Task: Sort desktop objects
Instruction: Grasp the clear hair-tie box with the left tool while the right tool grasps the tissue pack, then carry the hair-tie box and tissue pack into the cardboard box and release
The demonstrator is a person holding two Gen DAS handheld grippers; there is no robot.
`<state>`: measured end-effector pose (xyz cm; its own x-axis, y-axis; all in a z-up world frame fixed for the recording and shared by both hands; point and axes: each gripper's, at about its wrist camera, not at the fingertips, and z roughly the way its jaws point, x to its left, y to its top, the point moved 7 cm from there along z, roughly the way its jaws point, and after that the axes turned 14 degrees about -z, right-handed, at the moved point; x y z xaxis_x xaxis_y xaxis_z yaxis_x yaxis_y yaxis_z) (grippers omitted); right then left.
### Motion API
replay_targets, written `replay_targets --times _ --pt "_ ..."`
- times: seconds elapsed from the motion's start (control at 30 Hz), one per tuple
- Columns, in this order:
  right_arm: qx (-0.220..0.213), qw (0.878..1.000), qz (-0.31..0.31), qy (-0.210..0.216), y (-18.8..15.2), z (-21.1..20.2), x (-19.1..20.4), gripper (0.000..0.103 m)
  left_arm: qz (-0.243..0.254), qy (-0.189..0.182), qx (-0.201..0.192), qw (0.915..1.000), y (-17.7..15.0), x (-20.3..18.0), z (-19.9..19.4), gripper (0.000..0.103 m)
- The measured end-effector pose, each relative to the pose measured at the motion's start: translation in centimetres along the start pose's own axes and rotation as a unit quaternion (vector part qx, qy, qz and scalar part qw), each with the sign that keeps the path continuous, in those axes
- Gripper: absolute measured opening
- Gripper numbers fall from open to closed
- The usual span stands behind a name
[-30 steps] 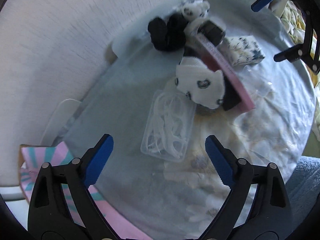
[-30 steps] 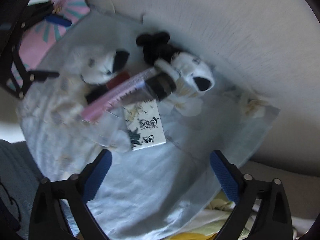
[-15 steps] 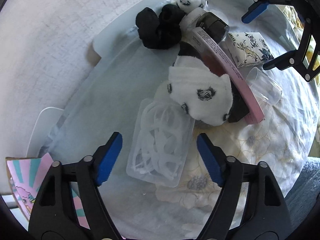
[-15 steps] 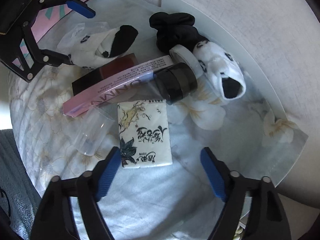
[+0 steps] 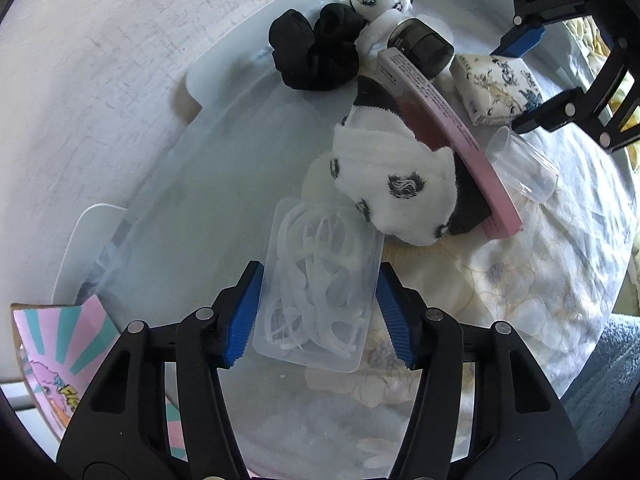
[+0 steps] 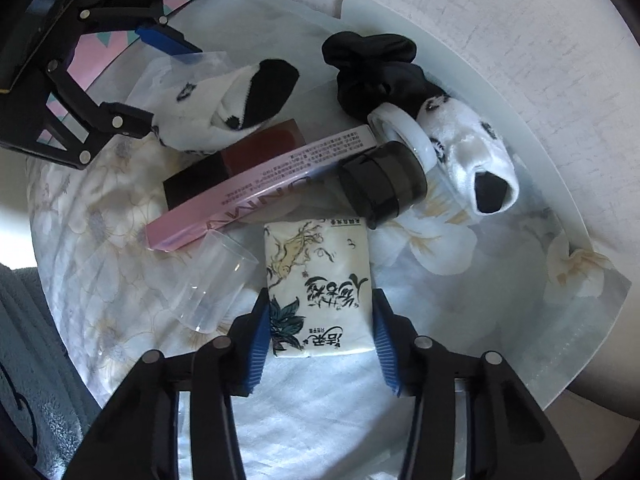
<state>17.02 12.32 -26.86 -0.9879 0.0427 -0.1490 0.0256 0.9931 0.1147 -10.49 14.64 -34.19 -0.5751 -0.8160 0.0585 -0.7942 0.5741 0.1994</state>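
With both tools pointed nearly straight down at the pile, I read the sorting as barely begun: everything I can see lies in one loose heap on the floral cloth [image 5: 540, 280], and nothing looks set apart yet.

My left gripper [image 5: 318, 314] has its jaws closing around the clear floss-pick box [image 5: 320, 296]; the blue pads sit right at the box's two long sides, and as far as I can tell they are touching it or about to. The box rests flat on the cloth, its far end tucked under the white spotted sock [image 5: 394, 184] just ahead.

My right gripper [image 6: 320, 342] is closing too, with the printed tissue pack [image 6: 318, 288] between its pads, the pads at the pack's near corners. The pack lies flat. Just to the left of that gripper lies a clear plastic cup [image 6: 218, 280] on its side. Ahead of it sit the pink carton [image 6: 260, 188], a dark jar [image 6: 382, 184], a roll of white tape [image 6: 402, 136], a black sock [image 6: 372, 76] and a second white sock [image 6: 468, 152].

So two items are being taken up; lifting them, placing them, and dealing with all the rest is, in my judgement, still to do.
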Motion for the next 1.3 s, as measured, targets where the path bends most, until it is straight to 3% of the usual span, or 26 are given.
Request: replay_targets --times 0.23,0.53,0.6,0.63,0.7,0.77,0.9,0.97,1.3 --pt "-0.015 0.999 0.03 0.007 -1.0 -2.4 0.0 0.043 -0.021 0.004 0.002 0.9998 -1.5 1.3 -2.4 0.054" --pt "-0.009 1.0 0.011 0.0 -1.3 -7.1 1.2 0.043 -0.041 0.003 -0.034 0.9986 -2.8 3.7 -9.4 0.054" --pt "-0.009 1.0 0.005 -0.007 -1.0 -8.7 1.1 0.043 -0.048 0.001 -0.043 0.9979 -2.3 5.2 -11.1 0.054" --pt "-0.009 1.0 0.004 -0.007 -0.6 -9.3 0.8 0.043 -0.05 0.002 -0.045 0.9977 0.6 4.2 -10.9 0.054" --pt "-0.009 1.0 -0.003 -0.013 0.1 -11.1 0.4 0.043 -0.059 0.002 -0.048 0.9971 0.2 4.7 -11.8 0.054" --pt "-0.01 1.0 -0.009 -0.026 2.0 -12.2 2.4 0.043 -0.073 0.006 -0.052 0.996 0.2 5.8 -12.7 0.054" --pt "-0.018 0.998 -0.032 -0.045 5.3 -14.4 1.7 0.043 -0.106 0.024 -0.066 0.9919 -1.1 8.7 -15.3 0.054" --pt "-0.024 0.997 -0.044 -0.051 7.8 -13.4 1.3 0.043 -0.13 0.034 -0.075 0.9882 -2.3 10.5 -16.8 0.054" --pt "-0.067 0.989 -0.122 -0.042 19.9 -15.7 5.2 0.043 -0.264 0.077 -0.092 0.9572 -11.1 18.6 -20.7 0.054"
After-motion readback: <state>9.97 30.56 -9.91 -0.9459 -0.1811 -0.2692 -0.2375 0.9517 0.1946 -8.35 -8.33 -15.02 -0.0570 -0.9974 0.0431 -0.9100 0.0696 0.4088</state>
